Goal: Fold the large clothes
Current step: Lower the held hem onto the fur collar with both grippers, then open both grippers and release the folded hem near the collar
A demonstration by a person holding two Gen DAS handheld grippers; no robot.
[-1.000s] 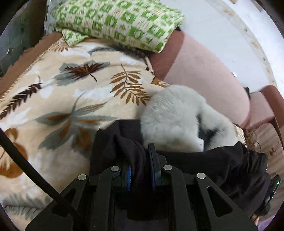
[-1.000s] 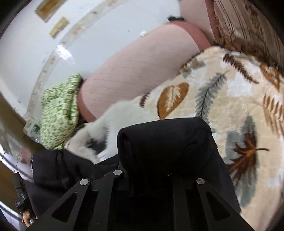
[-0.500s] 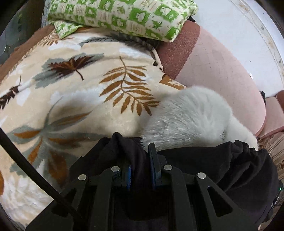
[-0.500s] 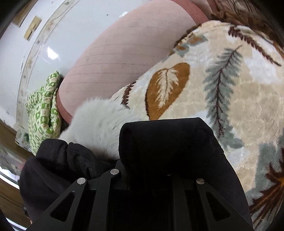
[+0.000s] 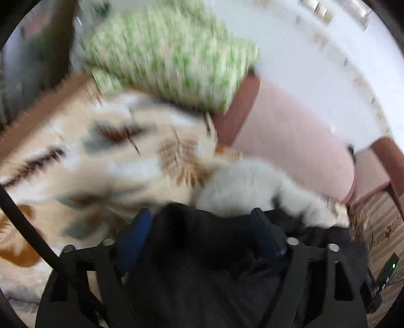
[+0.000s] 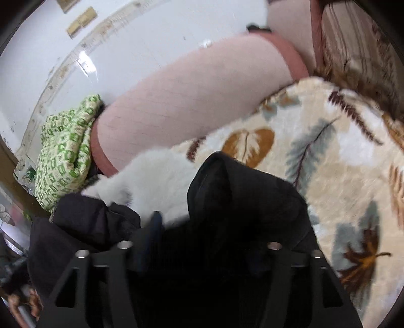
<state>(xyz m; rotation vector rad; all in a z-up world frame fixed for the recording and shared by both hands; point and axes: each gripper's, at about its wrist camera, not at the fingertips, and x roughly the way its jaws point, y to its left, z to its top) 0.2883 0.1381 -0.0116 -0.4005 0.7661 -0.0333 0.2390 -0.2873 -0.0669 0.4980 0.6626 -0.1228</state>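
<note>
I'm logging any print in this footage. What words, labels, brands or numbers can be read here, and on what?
None can be read.
Green pillow: a repeating block pattern that may hold characters, too small to read; blurred in the left view.
Wall plaques: no print legible.
Black garment: no label in view.
Leaf blanket: pattern only.

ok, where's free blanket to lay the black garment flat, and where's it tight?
Free: the leaf-print blanket right of the black garment, out to its fringed edge, and the blanket left of it, below the green pillow. Crowded: the strip along the pink bolster, where the white fluffy item lies against the garment.
</note>
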